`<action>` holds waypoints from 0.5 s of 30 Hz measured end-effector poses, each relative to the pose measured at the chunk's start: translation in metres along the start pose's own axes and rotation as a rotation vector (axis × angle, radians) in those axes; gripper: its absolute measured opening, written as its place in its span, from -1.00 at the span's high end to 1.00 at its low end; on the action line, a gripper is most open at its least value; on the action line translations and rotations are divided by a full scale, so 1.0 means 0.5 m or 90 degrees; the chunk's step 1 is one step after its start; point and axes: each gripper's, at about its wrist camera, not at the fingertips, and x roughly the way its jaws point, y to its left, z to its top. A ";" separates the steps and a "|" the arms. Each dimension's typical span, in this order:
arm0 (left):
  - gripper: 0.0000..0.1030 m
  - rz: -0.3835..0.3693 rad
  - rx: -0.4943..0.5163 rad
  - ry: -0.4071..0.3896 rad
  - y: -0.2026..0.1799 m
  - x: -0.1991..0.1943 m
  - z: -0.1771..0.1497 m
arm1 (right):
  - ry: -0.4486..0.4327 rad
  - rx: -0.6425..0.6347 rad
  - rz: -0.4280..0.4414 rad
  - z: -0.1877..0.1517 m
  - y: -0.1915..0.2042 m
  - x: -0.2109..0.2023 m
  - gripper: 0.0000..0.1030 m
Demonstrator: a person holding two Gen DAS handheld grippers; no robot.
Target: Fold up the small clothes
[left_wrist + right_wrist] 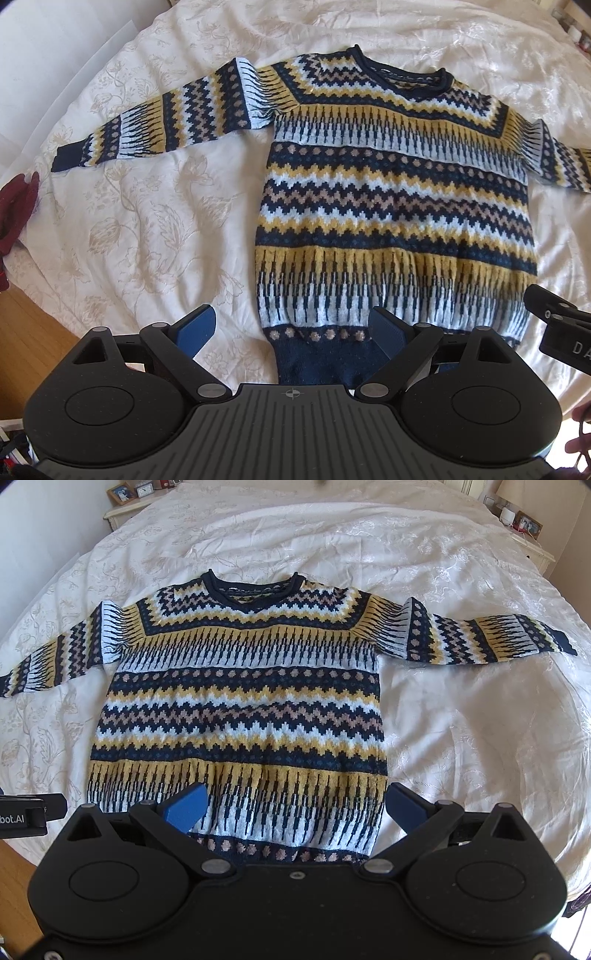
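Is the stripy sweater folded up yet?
No, the sweater lies spread flat on the bed cover, both sleeves stretched out sideways.

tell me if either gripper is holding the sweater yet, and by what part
Nothing is held. The left gripper and right gripper are both open near the hem of the sweater, which lies flat.

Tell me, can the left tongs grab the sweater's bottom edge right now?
Probably yes. The left tongs are open and hover right over the sweater's navy hem, with nothing lying between them.
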 end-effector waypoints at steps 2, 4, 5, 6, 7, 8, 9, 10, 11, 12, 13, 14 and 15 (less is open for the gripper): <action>-0.75 -0.001 0.000 0.008 0.001 0.012 0.015 | 0.009 0.000 -0.001 0.010 0.003 0.013 -0.97; -0.75 -0.001 0.003 0.017 0.001 0.026 0.031 | 0.019 0.002 -0.004 0.022 0.005 0.030 -0.97; -0.75 -0.001 0.005 0.020 0.001 0.033 0.040 | 0.023 0.003 -0.007 0.029 0.006 0.038 -0.97; -0.75 -0.001 0.008 0.024 0.001 0.040 0.050 | 0.029 0.005 -0.010 0.036 0.007 0.047 -0.97; -0.75 -0.001 0.011 0.026 0.001 0.046 0.060 | 0.034 0.008 -0.013 0.045 0.007 0.056 -0.97; -0.75 -0.001 0.014 0.029 0.001 0.053 0.071 | 0.039 0.012 -0.016 0.054 0.007 0.064 -0.97; -0.75 -0.001 0.017 0.031 0.000 0.059 0.083 | 0.043 0.016 -0.017 0.063 0.006 0.073 -0.97; -0.75 -0.001 0.021 0.032 0.001 0.065 0.095 | 0.045 0.020 -0.017 0.073 0.006 0.081 -0.97; -0.75 -0.001 0.024 0.033 0.001 0.072 0.108 | 0.046 0.024 -0.016 0.083 0.005 0.089 -0.97; -0.75 -0.002 0.028 0.034 0.001 0.079 0.122 | 0.046 0.030 -0.015 0.093 0.004 0.096 -0.97; -0.75 -0.002 0.031 0.034 0.001 0.087 0.137 | 0.044 0.041 -0.016 0.106 0.002 0.105 -0.97; -0.75 -0.003 0.037 0.034 0.001 0.095 0.151 | 0.041 0.049 -0.018 0.116 -0.001 0.113 -0.97; -0.75 -0.002 0.043 0.034 0.000 0.103 0.166 | 0.040 0.057 -0.022 0.126 -0.003 0.123 -0.97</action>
